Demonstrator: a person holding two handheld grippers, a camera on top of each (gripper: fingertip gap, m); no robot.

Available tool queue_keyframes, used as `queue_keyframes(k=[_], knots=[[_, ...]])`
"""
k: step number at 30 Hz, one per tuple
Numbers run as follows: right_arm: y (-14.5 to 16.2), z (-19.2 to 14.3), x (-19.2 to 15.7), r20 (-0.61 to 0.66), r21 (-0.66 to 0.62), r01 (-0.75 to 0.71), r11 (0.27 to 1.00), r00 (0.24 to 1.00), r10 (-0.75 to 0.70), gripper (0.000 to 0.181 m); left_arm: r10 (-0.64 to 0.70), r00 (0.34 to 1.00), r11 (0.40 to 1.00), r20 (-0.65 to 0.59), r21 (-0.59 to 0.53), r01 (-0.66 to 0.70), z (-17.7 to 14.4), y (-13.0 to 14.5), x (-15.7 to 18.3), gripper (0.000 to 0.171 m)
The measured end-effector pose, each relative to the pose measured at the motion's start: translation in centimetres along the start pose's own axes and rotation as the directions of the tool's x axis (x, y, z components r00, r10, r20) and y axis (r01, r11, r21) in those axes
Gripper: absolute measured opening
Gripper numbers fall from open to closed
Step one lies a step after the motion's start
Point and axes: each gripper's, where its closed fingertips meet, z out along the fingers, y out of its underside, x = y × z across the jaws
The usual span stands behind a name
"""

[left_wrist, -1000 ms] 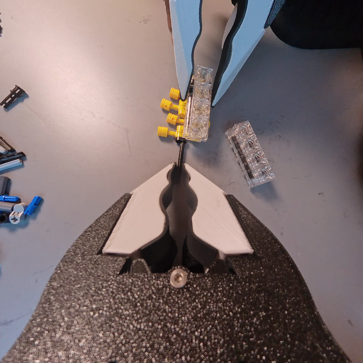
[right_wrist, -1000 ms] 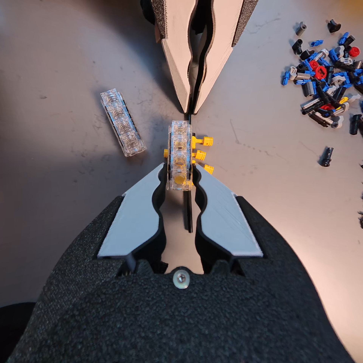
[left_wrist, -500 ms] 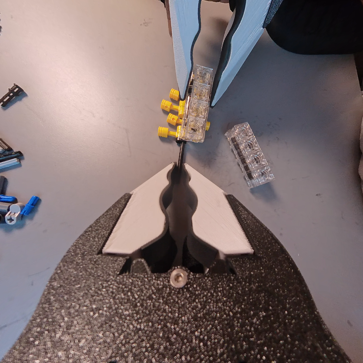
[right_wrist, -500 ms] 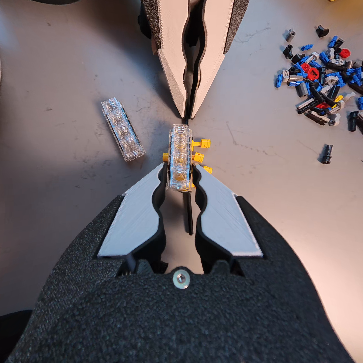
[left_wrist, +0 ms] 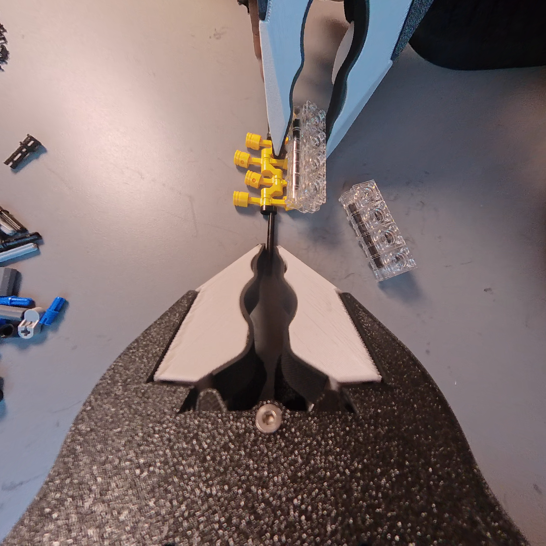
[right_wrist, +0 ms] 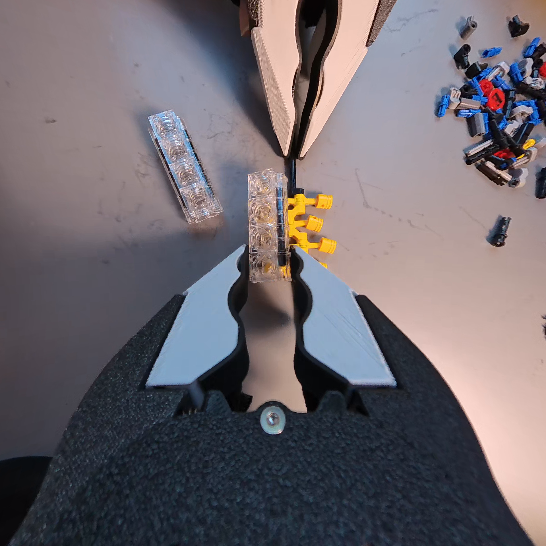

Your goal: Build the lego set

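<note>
Your left hand-held gripper (left_wrist: 269, 249) is clamped on the black axle (left_wrist: 270, 229). Your right hand-held gripper (right_wrist: 269, 251) pinches the clear cylinder block (right_wrist: 267, 226) fitted against the yellow pistons (right_wrist: 313, 223) on that axle. A second clear block (right_wrist: 184, 167) lies just beside on the worktop (right_wrist: 88, 280), loose parts (right_wrist: 502, 115) well apart.

Yellow pistons (left_wrist: 251, 174) beside a clear brick (left_wrist: 307, 165); black axle (left_wrist: 270, 230); grey worktop (left_wrist: 133, 103); blue, red, black loose parts (right_wrist: 502, 118).
</note>
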Motion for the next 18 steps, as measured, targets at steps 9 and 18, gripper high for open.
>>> queue_keyframes(k=[9,18], knots=[[-0.4,-0.2,0.6,-0.034,0.030,-0.002,1.000,0.999,0.003,0.026,0.016,1.000,1.000,0.000,0.011,-0.016,0.0,0.0,0.0,0.004],[-1.4,-1.3,0.7,-0.082,0.147,0.031,0.989,0.996,-0.019,0.025,0.014,1.000,1.000,-0.024,0.027,-0.013,-0.1,0.1,0.1,0.004]])
